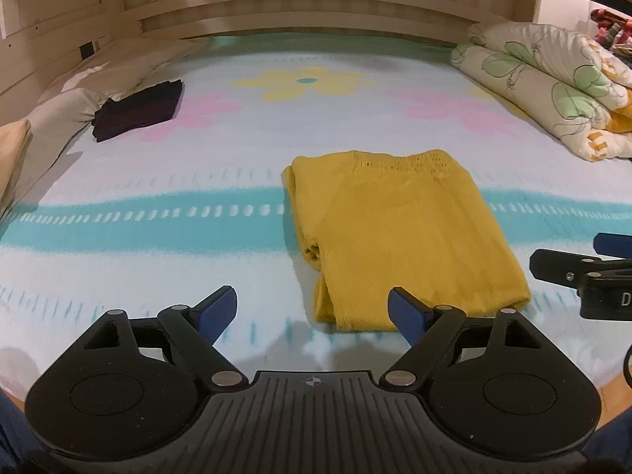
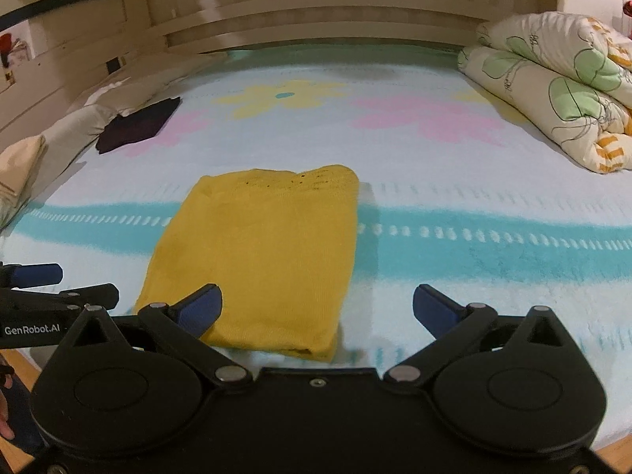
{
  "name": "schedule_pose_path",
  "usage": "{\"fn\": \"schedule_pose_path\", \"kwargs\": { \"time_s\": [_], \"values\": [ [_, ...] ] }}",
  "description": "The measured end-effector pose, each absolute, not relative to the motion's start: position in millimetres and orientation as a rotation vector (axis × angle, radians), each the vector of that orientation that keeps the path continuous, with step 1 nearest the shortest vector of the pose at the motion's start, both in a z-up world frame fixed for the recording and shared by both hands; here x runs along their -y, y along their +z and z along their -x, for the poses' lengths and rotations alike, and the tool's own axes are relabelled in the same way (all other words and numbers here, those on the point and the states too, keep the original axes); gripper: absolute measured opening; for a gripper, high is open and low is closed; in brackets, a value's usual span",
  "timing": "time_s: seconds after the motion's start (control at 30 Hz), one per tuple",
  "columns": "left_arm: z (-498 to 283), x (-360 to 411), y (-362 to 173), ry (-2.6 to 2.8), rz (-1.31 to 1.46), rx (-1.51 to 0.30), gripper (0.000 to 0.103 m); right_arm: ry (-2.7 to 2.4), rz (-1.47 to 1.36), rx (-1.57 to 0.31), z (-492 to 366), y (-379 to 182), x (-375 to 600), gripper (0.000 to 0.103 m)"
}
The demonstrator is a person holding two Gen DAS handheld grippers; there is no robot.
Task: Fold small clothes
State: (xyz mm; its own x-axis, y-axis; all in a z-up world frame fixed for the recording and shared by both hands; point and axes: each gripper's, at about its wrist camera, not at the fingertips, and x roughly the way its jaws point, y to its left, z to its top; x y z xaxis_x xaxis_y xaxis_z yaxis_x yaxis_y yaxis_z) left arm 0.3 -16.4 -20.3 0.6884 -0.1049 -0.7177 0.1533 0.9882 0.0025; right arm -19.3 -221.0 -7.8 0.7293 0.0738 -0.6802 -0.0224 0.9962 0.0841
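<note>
A yellow knit garment (image 1: 399,233) lies folded into a rectangle on the flowered bed sheet (image 1: 158,181); it also shows in the right wrist view (image 2: 260,252). My left gripper (image 1: 312,312) is open and empty, hovering at the garment's near left corner. My right gripper (image 2: 316,308) is open and empty, at the garment's near right corner, its left finger (image 2: 201,308) over the cloth. The right gripper shows at the right edge of the left wrist view (image 1: 584,272), and the left gripper shows at the left edge of the right wrist view (image 2: 43,288).
A folded dark purple garment (image 1: 138,110) lies at the far left by pillows (image 1: 59,110). A rolled floral quilt (image 1: 553,83) sits at the far right. A wooden headboard (image 1: 300,12) runs along the back. The bed's front edge is just below the grippers.
</note>
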Motion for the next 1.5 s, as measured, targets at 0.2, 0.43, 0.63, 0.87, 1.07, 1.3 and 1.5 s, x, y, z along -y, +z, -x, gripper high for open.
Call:
{"fn": "schedule_pose_path", "kwargs": {
  "time_s": [0.2,0.43,0.63,0.87,1.07,1.3,1.5],
  "values": [
    [2,18,-20,-0.128,-0.077,-0.791,0.083,0.067,-0.063,-0.764,19,-13,216,0.103],
    [1,21,-20,-0.124,-0.084,-0.799,0.083,0.06,-0.067,-0.781,18,-16,215,0.103],
    [1,21,-23,-0.126,-0.098,-0.811,0.083,0.042,-0.084,-0.792,18,-18,216,0.103],
    [2,19,-23,-0.125,-0.09,-0.816,0.083,0.045,-0.083,-0.8,17,-19,214,0.103],
    [2,17,-24,-0.122,-0.088,-0.82,0.083,0.044,-0.083,-0.807,16,-20,214,0.103],
    [1,16,-25,-0.122,-0.083,-0.828,0.082,0.043,-0.085,-0.813,15,-21,214,0.103],
    [2,17,-25,-0.101,-0.087,-0.83,0.082,0.04,-0.089,-0.814,15,-22,213,0.103]
  ]
}}
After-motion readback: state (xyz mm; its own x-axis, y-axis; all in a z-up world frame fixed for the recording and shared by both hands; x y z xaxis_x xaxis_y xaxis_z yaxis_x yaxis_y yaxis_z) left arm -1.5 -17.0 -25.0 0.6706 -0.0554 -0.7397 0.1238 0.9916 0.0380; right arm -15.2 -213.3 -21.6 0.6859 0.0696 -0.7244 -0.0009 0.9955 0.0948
